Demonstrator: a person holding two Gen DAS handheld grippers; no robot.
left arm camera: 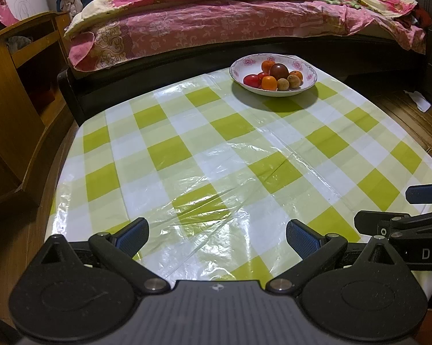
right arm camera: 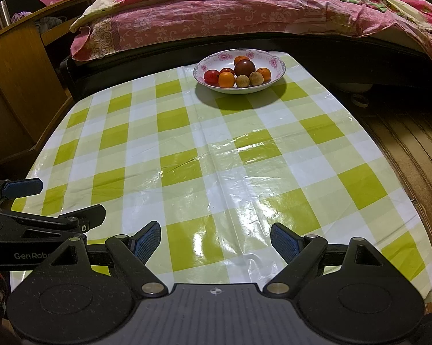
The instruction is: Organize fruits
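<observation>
A white floral bowl [left arm camera: 308, 70] [right arm camera: 275, 63] stands at the far edge of the table and holds several fruits: a dark purple-brown round one [left arm camera: 279, 71] [right arm camera: 244, 67] on top, oranges [left arm camera: 269, 82] [right arm camera: 226, 80], red tomatoes [left arm camera: 251, 80] [right arm camera: 211, 76] and tan round fruits [left arm camera: 293, 81] [right arm camera: 256, 78]. My left gripper [left arm camera: 217, 237] is open and empty over the table's near edge. My right gripper [right arm camera: 216, 241] is open and empty beside it, and also shows in the left wrist view [left arm camera: 417, 205].
The table wears a green and white checked plastic cloth [left arm camera: 216, 149] [right arm camera: 210, 155]. A bed with pink bedding [left arm camera: 216, 23] [right arm camera: 244, 14] runs behind it. A wooden cabinet [left arm camera: 17, 92] [right arm camera: 20, 66] stands at the left. Wooden floor [right arm camera: 411, 155] lies at the right.
</observation>
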